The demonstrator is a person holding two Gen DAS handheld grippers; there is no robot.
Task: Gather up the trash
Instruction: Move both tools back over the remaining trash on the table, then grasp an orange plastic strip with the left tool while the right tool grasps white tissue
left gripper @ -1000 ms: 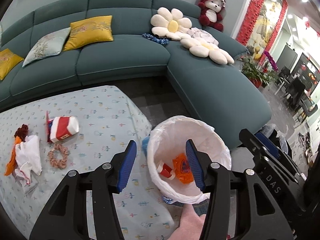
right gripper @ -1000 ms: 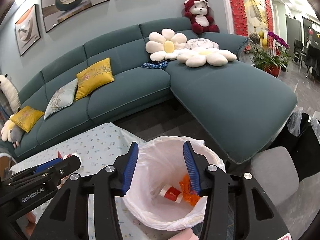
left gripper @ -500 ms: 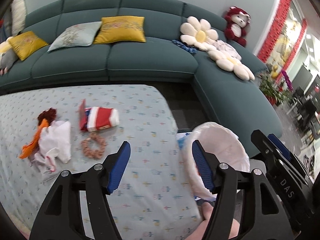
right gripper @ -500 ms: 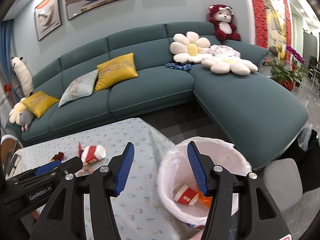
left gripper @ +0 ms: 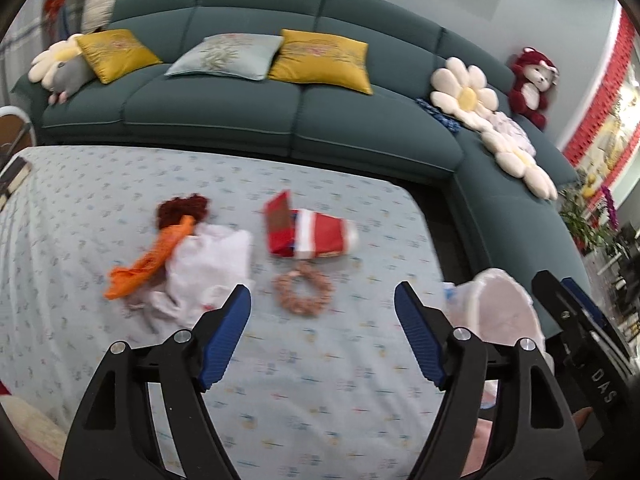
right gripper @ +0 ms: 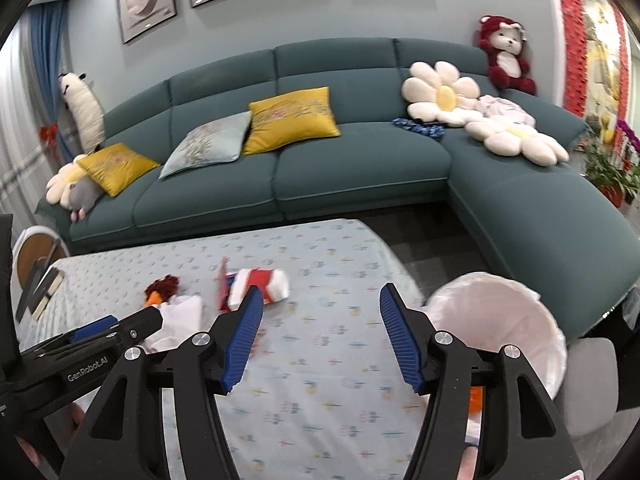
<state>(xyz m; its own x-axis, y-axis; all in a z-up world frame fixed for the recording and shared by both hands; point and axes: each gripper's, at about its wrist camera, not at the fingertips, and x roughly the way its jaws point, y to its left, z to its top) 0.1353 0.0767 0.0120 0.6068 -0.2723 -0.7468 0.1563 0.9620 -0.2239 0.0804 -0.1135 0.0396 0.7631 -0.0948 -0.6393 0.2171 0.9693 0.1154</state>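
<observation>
Trash lies on a table with a pale blue patterned cloth (left gripper: 320, 368): a red and white carton (left gripper: 316, 234), a pinkish ring (left gripper: 303, 294), a crumpled white wrapper (left gripper: 208, 264), an orange scrap (left gripper: 154, 256) and a dark red tuft (left gripper: 182, 208). A bin with a white liner (right gripper: 496, 320) stands off the table's right edge, also in the left wrist view (left gripper: 504, 308). My left gripper (left gripper: 322, 312) is open and empty above the cloth, just short of the ring. My right gripper (right gripper: 320, 316) is open and empty above the table; the carton (right gripper: 260, 282) lies beyond its left finger.
A teal corner sofa (right gripper: 352, 160) with yellow and grey cushions, flower pillows and a red plush bear runs behind and to the right of the table. A dark floor gap (right gripper: 432, 244) separates table and sofa. A chair (right gripper: 36, 256) stands at the far left.
Both grippers have swung left, away from the bin and over the table. The trash pile now sits ahead of the left gripper. Both stay open.
</observation>
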